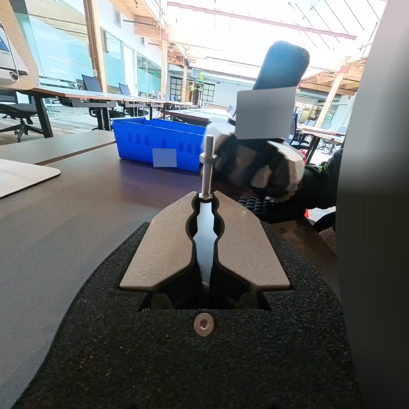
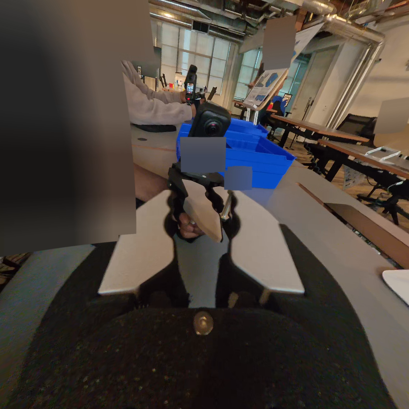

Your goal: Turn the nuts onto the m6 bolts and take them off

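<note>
My left gripper (image 1: 205, 195) is shut on the head of a silver M6 bolt (image 1: 207, 172) and holds it upright above the dark table (image 1: 88, 210). A silver nut (image 1: 208, 157) sits on the thread, a little below the bolt's top. My right gripper (image 2: 201, 199) is open, with its fingers (image 2: 254, 232) spread wide. The left gripper's tips (image 2: 205, 212) and the bolt (image 2: 228, 207) stand between them, the bolt close to the right-hand pad. In the left wrist view the right gripper (image 1: 254, 163) hangs just behind the bolt, beside the nut.
A blue plastic bin (image 1: 159, 141) stands on the table behind the bolt and also shows in the right wrist view (image 2: 265, 163). A white flat object (image 1: 22, 177) lies at the table's edge. A person's sleeve (image 2: 150, 104) is at the far side. Tip to tip, the grippers are about 5 cm apart.
</note>
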Tool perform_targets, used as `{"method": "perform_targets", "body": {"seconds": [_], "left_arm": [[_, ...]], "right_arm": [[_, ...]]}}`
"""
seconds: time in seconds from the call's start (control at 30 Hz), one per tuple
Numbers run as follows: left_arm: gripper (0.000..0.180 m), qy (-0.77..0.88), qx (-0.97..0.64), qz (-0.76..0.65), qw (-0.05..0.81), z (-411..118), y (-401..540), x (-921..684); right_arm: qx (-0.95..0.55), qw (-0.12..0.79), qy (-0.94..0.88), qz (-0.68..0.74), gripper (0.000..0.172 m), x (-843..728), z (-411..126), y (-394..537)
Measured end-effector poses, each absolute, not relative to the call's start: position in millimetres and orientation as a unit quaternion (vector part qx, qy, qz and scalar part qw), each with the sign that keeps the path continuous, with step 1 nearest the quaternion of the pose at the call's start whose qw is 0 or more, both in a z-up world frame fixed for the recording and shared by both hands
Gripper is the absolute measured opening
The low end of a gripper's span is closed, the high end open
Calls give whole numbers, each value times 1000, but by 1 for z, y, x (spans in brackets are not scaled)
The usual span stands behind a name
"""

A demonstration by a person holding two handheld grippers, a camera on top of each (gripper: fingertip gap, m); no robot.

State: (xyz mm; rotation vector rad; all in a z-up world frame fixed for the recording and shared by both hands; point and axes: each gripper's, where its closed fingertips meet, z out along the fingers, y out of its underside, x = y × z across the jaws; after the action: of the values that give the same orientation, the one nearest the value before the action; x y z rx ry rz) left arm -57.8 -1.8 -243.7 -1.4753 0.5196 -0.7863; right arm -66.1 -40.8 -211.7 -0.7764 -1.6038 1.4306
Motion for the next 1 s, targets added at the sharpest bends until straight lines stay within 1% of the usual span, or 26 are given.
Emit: {"method": "perform_targets", "body": {"seconds": [0.03,0.07,0.2,0.27,0.33,0.43,0.5,0.6,0.7,0.73,0.8,0.87,0.93,1.0], "left_arm": [[9,227,-648,-345,640,-244,-1,-58],[9,225,-648,-346,640,-244,-1,-58],[9,226,-646,-344,643,-243,-2,-59],[9,229,-648,-341,642,-244,-2,-58],[9,231,-648,-338,643,-244,-2,-57],[9,235,-649,-334,642,-245,-2,-56],[9,238,-650,-331,642,-245,-2,-55],[9,245,-649,-325,643,-246,-3,-53],[10,245,-647,-322,647,-245,-3,-53],[20,242,-641,-321,654,-243,-3,-54],[46,228,-634,-314,669,-239,-1,-57],[69,205,-633,-307,680,-236,2,-62],[80,188,-625,-299,696,-231,5,-67],[82,189,-609,-292,713,-226,3,-69]], "right_arm": [[-298,421,-641,569,32,-63,-210,-41],[-294,427,-638,570,26,-62,-207,-40],[-336,434,-614,567,23,-66,-208,-25],[-372,416,-609,564,24,-71,-216,-18],[-402,388,-600,573,17,-76,-222,-16],[-409,359,-598,588,16,-78,-224,-21],[-402,361,-595,594,16,-80,-222,-24],[-397,381,-603,577,5,-82,-223,-23],[-396,390,-613,561,5,-81,-223,-22],[-397,393,-614,558,5,-81,-221,-21],[-396,404,-609,557,4,-79,-214,-18],[-401,407,-603,556,4,-76,-208,-13],[-413,405,-598,556,4,-72,-202,-5],[-428,401,-592,552,4,-68,-196,3]]}}
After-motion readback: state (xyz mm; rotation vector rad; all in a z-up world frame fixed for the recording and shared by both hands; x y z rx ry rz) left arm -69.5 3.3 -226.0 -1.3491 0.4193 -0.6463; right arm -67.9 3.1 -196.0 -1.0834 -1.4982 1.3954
